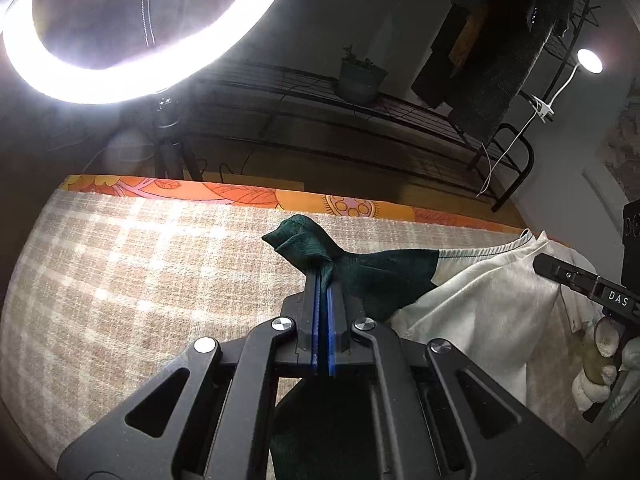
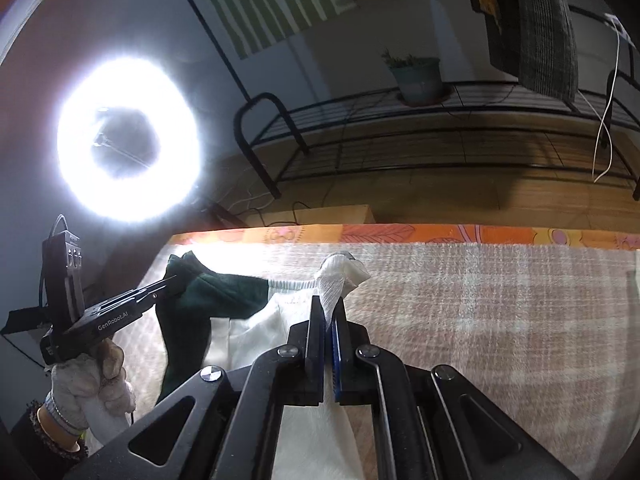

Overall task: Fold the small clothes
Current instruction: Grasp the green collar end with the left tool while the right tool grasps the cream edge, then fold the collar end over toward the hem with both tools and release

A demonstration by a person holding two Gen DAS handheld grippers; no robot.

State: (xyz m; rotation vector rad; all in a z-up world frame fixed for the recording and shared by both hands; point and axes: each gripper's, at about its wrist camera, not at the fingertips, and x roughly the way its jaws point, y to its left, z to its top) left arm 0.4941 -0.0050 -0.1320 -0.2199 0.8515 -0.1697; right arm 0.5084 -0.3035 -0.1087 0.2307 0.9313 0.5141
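A small garment, dark green on one part (image 1: 372, 276) and white on the other (image 1: 472, 300), is held stretched above the checked beige cloth (image 1: 140, 272). My left gripper (image 1: 323, 276) is shut on the green corner, which bunches out past the fingertips. My right gripper (image 2: 329, 304) is shut on the white corner (image 2: 340, 276). In the right wrist view the left gripper (image 2: 168, 284) shows at left, pinching the green part (image 2: 224, 292). In the left wrist view the right gripper's body (image 1: 592, 292) shows at the right edge. The garment hangs down between both.
A bright ring light (image 1: 120, 60) on a tripod stands beyond the table's far edge. An orange floral cloth (image 1: 240, 194) borders the far side. A black wire rack (image 1: 360, 120) with a potted plant (image 1: 360, 76) and hanging clothes stands behind.
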